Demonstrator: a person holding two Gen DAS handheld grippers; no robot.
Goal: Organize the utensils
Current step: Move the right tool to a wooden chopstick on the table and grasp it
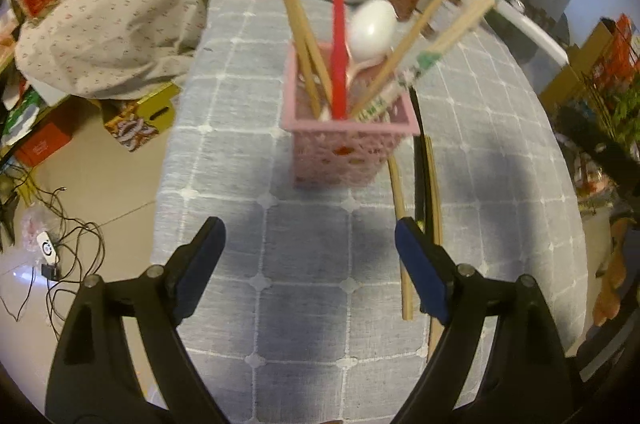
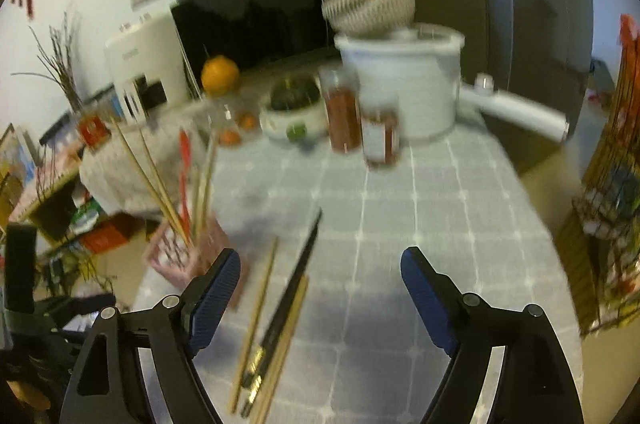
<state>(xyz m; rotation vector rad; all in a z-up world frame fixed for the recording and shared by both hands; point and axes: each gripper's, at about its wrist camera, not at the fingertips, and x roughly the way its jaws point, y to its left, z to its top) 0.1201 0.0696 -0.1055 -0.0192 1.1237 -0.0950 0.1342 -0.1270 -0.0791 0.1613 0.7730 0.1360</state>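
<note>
Ahead of left tongs point(image 1: 310, 248), gaping and empty, pink basket point(image 1: 348, 144) of utensils is seen on worktop point(image 1: 240, 104); loose chopsticks point(image 2: 276, 320) lie between wide-open right tongs point(image 2: 320, 280)

A pink lattice-walled holder point(image 1: 352, 152) stands upright on the grid-patterned tablecloth point(image 1: 240, 144). It contains a red plastic spoon point(image 1: 339, 24) standing bowl-up, a white spoon point(image 1: 372, 30) just right of it, and several wooden chopsticks point(image 1: 298, 20) leaning outward; one pair at the right carries a paper sleeve point(image 1: 404, 80). Loose chopsticks point(image 2: 262, 316) lie flat on the cloth beside the holder's right side: light wooden ones and one black chopstick point(image 2: 298, 276), roughly parallel, running near to far.
</note>
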